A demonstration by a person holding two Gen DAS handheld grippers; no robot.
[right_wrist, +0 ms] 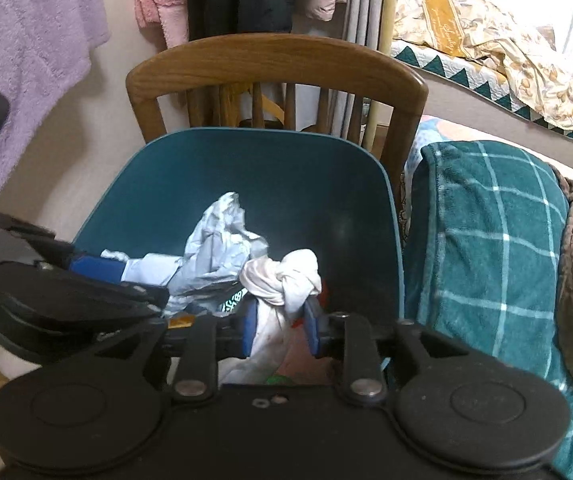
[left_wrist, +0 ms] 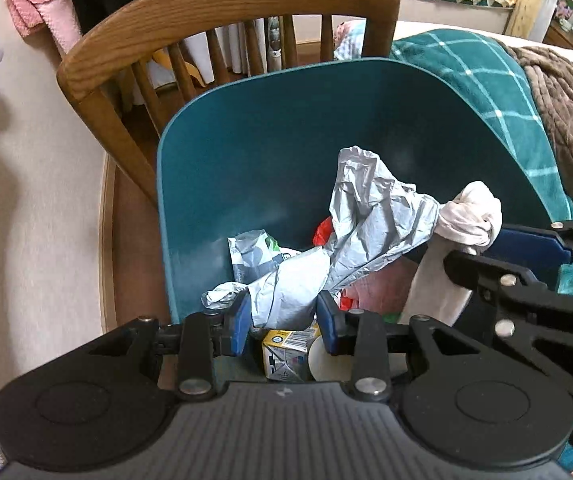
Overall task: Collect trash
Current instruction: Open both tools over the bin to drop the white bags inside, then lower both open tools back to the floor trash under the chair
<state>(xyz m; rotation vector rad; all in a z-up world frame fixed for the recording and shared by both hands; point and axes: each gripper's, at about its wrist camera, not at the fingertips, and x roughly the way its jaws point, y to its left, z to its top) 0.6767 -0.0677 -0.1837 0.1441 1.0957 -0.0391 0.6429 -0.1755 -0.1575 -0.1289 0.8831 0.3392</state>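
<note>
A teal bin (left_wrist: 270,128) (right_wrist: 286,168) stands below both grippers, in front of a wooden chair. My left gripper (left_wrist: 285,322) (right_wrist: 126,280) is shut on a crumpled grey plastic bag (left_wrist: 370,216) (right_wrist: 214,248) that sticks up over the bin's inside. My right gripper (right_wrist: 279,332) (left_wrist: 486,248) is at the bin's right side with a white knotted cloth bag (right_wrist: 286,276) (left_wrist: 474,216) between its jaws. That bag leans on the left pad, with a gap to the right pad lower down. Inside the bin lie a small carton (left_wrist: 286,354), a red wrapper (left_wrist: 324,230) and a printed plastic bag (left_wrist: 254,256).
The wooden chair (left_wrist: 222,4) (right_wrist: 274,60) backs the bin. A teal checked blanket (left_wrist: 486,80) (right_wrist: 486,240) and a brown throw (left_wrist: 566,112) lie on the bed at the right. A purple towel (right_wrist: 26,60) hangs on the wall at the left.
</note>
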